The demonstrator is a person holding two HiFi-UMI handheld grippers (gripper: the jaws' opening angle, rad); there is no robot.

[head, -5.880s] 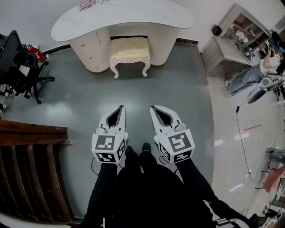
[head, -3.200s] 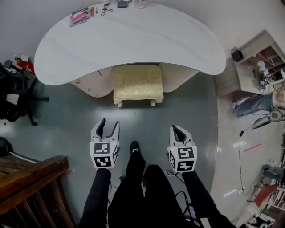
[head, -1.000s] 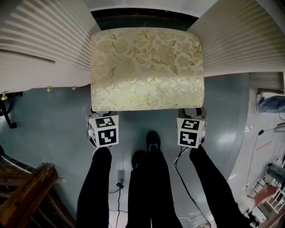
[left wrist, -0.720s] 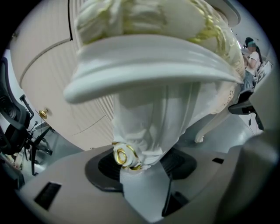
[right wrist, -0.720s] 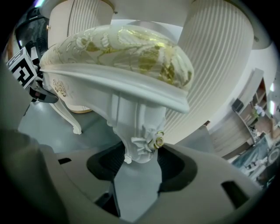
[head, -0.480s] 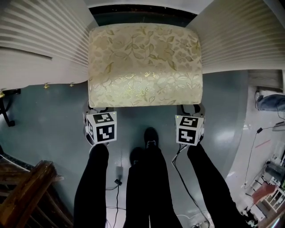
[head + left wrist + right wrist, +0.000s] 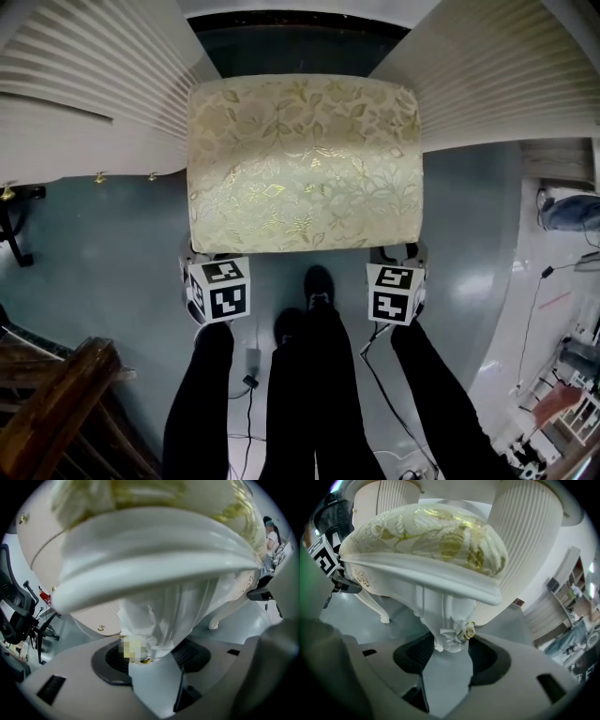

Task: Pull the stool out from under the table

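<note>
The stool [image 7: 305, 164] has a gold floral cushion and carved white legs. It stands in the knee gap of the white dressing table [image 7: 94, 103], with dark floor showing behind its back edge. My left gripper [image 7: 211, 264] sits at the stool's front left corner, its tips hidden under the seat. In the left gripper view the front left leg [image 7: 164, 616] fills the space between the jaws of my left gripper [image 7: 152, 653]. My right gripper [image 7: 398, 258] is at the front right corner, and the front right leg [image 7: 445, 620] is pinched in my right gripper [image 7: 447, 651].
Fluted table pedestals [image 7: 497, 75] flank the stool closely on both sides. My shoes [image 7: 319, 281] stand just before the stool. A wooden railing [image 7: 56, 403] is at the lower left, a cable [image 7: 375, 375] trails on the floor, and a black office chair [image 7: 18, 616] stands left.
The stool has slid toward me out of the knee gap, leaving a wider dark strip behind it. Both grippers came back with its front legs.
</note>
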